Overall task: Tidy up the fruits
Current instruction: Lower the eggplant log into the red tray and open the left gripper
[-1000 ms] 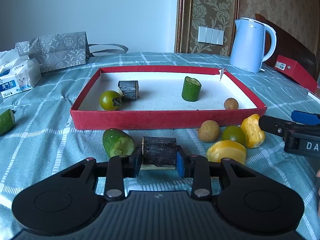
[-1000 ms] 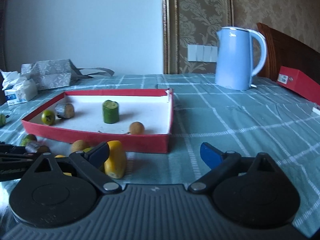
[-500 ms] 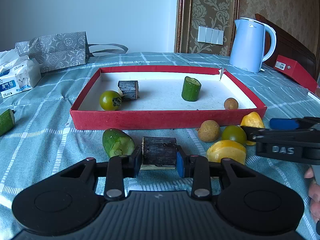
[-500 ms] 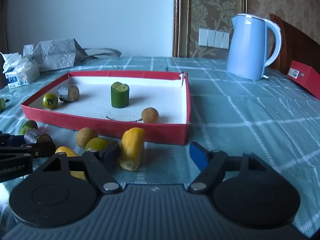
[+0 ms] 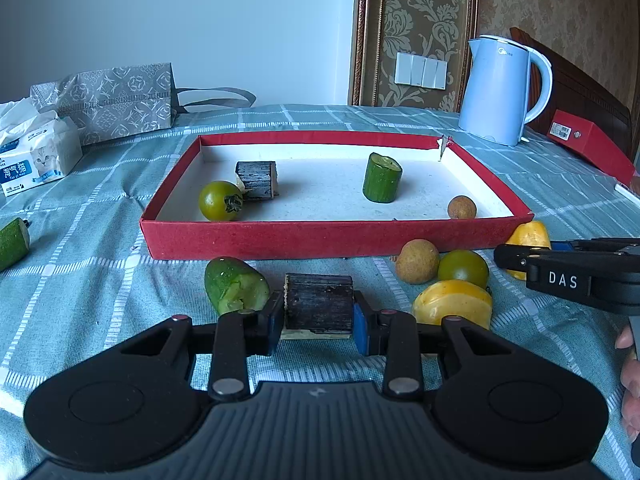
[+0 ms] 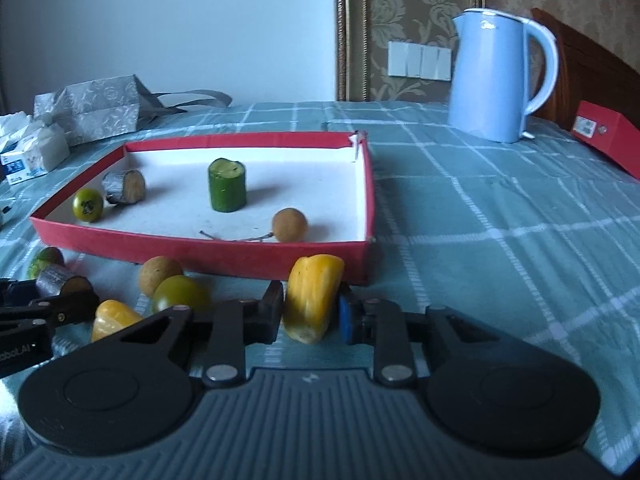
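Closing since before, the right claw (image 6: 308,316) now brackets the yellow fruit (image 6: 312,302).

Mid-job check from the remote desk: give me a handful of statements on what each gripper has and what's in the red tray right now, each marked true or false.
1. The left gripper is shut on the dark cane piece. True.
2. The right gripper is wide open over bare cloth. False: its fingers close on the yellow fruit piece beside the red tray.
3. A cucumber chunk stands upright inside the tray. True.
4. The tray holds two green tomatoes. False: only one green tomato lies inside; another sits outside on the cloth.
5. The blue kettle stands inside the tray. False: it stands on the tablecloth beyond the tray.
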